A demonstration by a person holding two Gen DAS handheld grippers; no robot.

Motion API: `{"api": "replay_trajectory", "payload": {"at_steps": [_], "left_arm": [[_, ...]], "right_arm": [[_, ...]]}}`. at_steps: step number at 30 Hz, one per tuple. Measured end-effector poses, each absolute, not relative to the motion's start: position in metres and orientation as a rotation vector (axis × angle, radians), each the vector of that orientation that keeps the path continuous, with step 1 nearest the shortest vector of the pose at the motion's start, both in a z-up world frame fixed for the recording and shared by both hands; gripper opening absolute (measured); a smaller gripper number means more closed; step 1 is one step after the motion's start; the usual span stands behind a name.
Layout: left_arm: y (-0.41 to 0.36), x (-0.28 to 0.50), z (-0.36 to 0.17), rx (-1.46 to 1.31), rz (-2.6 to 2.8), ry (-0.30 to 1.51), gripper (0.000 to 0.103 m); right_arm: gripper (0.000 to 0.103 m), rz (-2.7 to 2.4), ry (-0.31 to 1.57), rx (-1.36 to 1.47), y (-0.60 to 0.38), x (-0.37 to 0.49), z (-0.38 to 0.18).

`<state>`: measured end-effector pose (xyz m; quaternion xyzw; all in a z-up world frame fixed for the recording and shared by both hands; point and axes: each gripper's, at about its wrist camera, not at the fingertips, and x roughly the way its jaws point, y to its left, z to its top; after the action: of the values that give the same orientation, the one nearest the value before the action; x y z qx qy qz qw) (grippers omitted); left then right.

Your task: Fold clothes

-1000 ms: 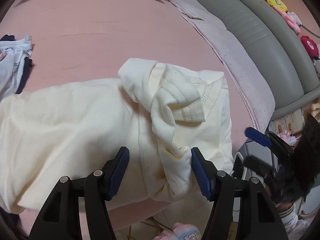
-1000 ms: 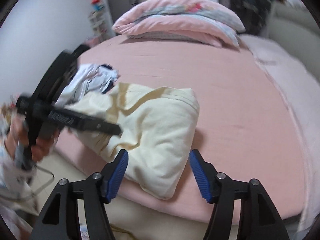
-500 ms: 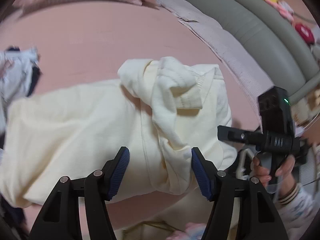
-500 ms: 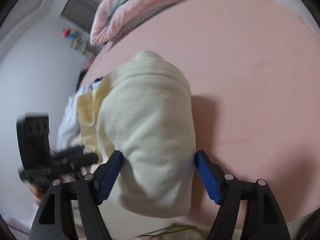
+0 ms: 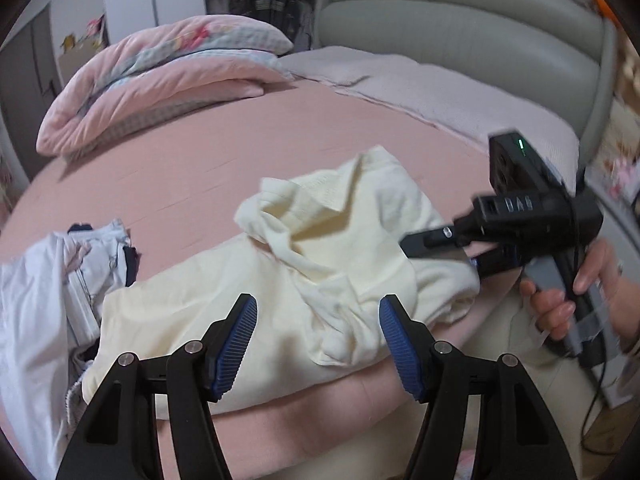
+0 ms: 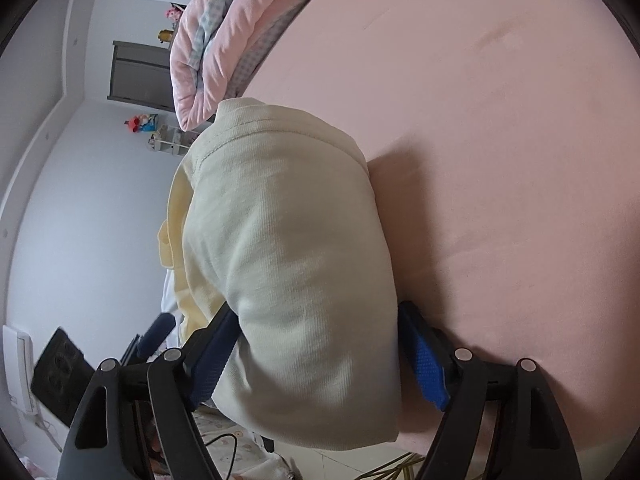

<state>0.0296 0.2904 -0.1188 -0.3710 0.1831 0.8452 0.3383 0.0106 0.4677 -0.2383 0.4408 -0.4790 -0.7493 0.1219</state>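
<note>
One cream garment point(image 5: 336, 264) is seen lying crumpled near the edge of a pink bed point(image 5: 200, 168), and one pile of white and dark clothes point(image 5: 68, 264) is seen just beside it. One folded pink quilt point(image 5: 160, 76) is laid at the far side of the bed, before one grey headboard point(image 5: 460, 20).

Two tongs are counted. The left tongs point(image 5: 318, 344) are held apart above the cream garment, and nothing is pressed by their blue pads point(image 5: 236, 340). The right tongs point(image 6: 320, 356) have just been opening; they are spread wide around a thick fold of the garment, which sits between the pads, and no firm pinch can be made out. In the left view the right tongs point(image 5: 440, 248) are seen at the garment's far end, gripped by one hand point(image 5: 568, 292).

The letters "DAS" are read, blurred, on the body of the right tongs. The garment's lower edge is cut off behind the tongs in the right view, and the toys along the headboard are too blurred to tell.
</note>
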Motion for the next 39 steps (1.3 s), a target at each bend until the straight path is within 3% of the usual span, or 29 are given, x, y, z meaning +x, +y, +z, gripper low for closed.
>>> {"api": "replay_trajectory", "payload": {"at_steps": [11,20,39], "left_arm": [[0.323,0.065,-0.127,-0.827,2.093,0.601,0.062],[0.332,0.078,-0.138,-0.743,2.103,0.613,0.062],[0.34,0.1,-0.147,-0.559,2.251,0.852,0.068]], "right_arm": [[0.063,-2.227,-1.381,1.309,0.473,0.026,-0.223],[0.062,-2.258,-1.281,1.444,0.471,0.02,-0.198],[0.061,-2.3,-1.025,1.674,0.443,-0.013,-0.147]]}}
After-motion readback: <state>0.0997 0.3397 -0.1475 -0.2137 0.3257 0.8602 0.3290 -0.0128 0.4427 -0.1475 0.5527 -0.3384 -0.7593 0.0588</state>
